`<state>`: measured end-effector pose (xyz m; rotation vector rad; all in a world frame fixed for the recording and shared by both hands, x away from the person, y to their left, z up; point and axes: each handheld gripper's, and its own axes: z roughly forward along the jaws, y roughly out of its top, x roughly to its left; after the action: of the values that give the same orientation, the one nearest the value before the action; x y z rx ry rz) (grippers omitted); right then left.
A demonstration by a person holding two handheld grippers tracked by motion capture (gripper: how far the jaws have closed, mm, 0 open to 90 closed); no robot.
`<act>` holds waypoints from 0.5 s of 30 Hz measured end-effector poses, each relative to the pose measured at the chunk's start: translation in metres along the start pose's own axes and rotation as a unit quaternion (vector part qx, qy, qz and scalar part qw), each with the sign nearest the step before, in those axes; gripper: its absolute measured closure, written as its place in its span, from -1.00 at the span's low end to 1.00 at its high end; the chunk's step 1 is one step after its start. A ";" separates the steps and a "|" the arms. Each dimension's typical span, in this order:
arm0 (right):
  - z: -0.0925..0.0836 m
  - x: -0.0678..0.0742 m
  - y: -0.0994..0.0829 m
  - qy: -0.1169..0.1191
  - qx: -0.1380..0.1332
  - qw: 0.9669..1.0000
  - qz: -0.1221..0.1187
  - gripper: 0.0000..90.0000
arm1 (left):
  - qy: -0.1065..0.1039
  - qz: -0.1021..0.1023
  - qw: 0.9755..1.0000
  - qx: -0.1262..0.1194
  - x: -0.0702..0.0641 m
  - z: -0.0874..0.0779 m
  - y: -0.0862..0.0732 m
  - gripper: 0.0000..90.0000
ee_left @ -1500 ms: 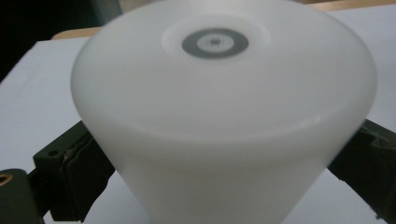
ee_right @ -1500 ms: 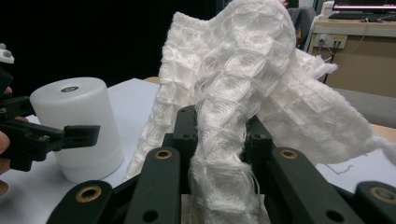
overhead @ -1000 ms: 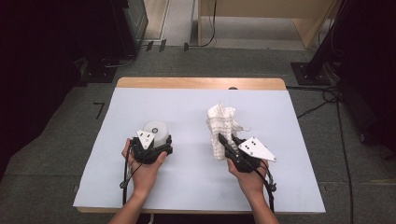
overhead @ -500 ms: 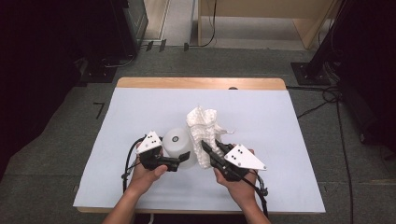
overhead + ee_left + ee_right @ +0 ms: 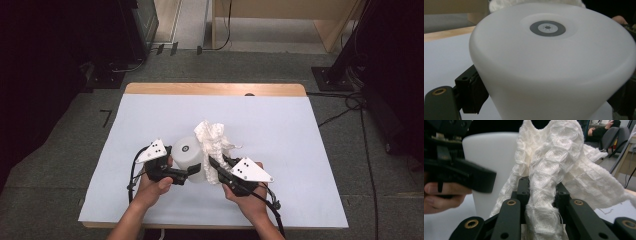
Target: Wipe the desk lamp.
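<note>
A white frosted cup [image 5: 188, 154] with a grey ring mark on its flat end is held above the table, my left gripper [image 5: 192, 169] shut on its sides. In the left gripper view the cup [image 5: 549, 62] looms close between the jaws of the left gripper [image 5: 547, 98]. My right gripper [image 5: 216, 165] is shut on a crumpled white woven cloth [image 5: 212, 136], which stands up and rests against the cup's right side. In the right gripper view the cloth [image 5: 554, 157] rises from the right gripper [image 5: 541, 192], with the cup [image 5: 491, 157] and the left gripper [image 5: 461, 175] just to its left.
A pale sheet covers the table [image 5: 280, 120], and a wooden strip [image 5: 215, 89] shows at its far edge. Dark stands and cables [image 5: 350, 100] surround the table on the floor. A person sits in a chair [image 5: 609, 130] far behind.
Both hands came together at the table's middle. The left one lifted the cup and carried it right; the right one brought the cloth left until it met the cup.
</note>
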<state>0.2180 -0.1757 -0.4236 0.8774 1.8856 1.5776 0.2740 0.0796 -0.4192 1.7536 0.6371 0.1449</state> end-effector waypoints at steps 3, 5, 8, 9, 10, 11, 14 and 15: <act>0.004 0.004 -0.005 0.004 0.009 1.000 0.000 0.62 | 0.014 -0.014 1.000 -0.013 0.005 -0.004 0.001 -0.80; 0.007 0.006 -0.008 0.006 0.015 1.000 -0.003 0.61 | 0.020 -0.025 0.999 -0.020 0.007 -0.006 0.001 -0.80; 0.011 0.008 -0.013 0.009 0.025 1.000 0.001 0.61 | 0.029 -0.033 0.999 -0.026 0.011 -0.009 0.000 -0.80; 0.012 0.008 -0.013 0.010 0.025 1.000 0.000 0.61 | 0.030 -0.034 0.999 -0.025 0.011 -0.008 0.000 -0.80; 0.012 0.009 -0.013 0.009 0.027 1.000 0.001 0.61 | 0.032 -0.029 0.999 -0.020 0.010 -0.007 -0.001 -0.80; 0.012 0.009 -0.013 0.008 0.027 1.000 0.001 0.61 | 0.033 -0.023 0.999 -0.017 0.008 -0.005 -0.001 -0.80; 0.009 0.007 -0.010 0.004 0.021 1.000 0.003 0.61 | 0.025 -0.011 1.000 -0.006 0.003 0.000 -0.003 -0.80; 0.008 0.005 -0.009 0.001 0.017 1.000 0.003 0.61 | 0.020 -0.007 1.000 -0.003 0.002 0.001 -0.003 -0.80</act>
<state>0.2195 -0.1673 -0.4338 0.8977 1.9190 1.5550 0.2749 0.0799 -0.4229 1.7444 0.6773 0.1721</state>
